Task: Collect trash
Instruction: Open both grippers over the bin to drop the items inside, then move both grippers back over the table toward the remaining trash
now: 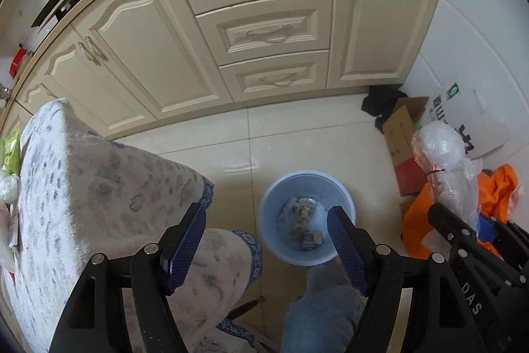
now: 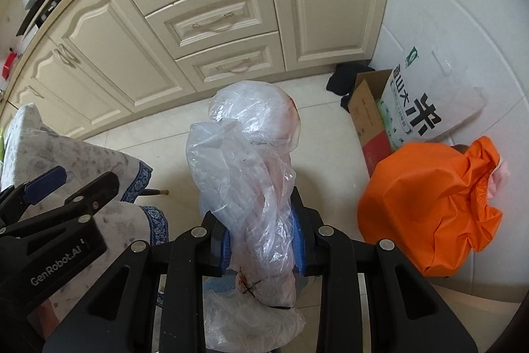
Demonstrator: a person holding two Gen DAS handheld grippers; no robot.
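Left wrist view: the left gripper (image 1: 266, 237) has its fingers spread wide and released, nothing between them. Left of its left finger (image 1: 185, 242) lies a table under a blue-patterned tablecloth (image 1: 99, 187). Between and just beyond the fingertips stands a light-blue trash bin (image 1: 274, 187) on the tiled floor (image 1: 205, 134), holding scraps of trash (image 1: 302, 220); the right finger (image 1: 345, 245) overlaps its rim. Right of that finger, the right gripper (image 1: 463, 220) carries a clear plastic bag (image 1: 443, 161). Right wrist view: the left gripper (image 2: 71, 184) appears at the far left over the tablecloth (image 2: 43, 154). At centre, the right gripper (image 2: 263, 245) is clenched on the crumpled clear plastic bag (image 2: 251, 161), which rises past the fingertips. Beyond the right finger stand a cardboard box (image 2: 367, 108), a rice sack (image 2: 426, 95) and an orange bag (image 2: 429, 204). Cream cabinets (image 2: 205, 22) fill the background.
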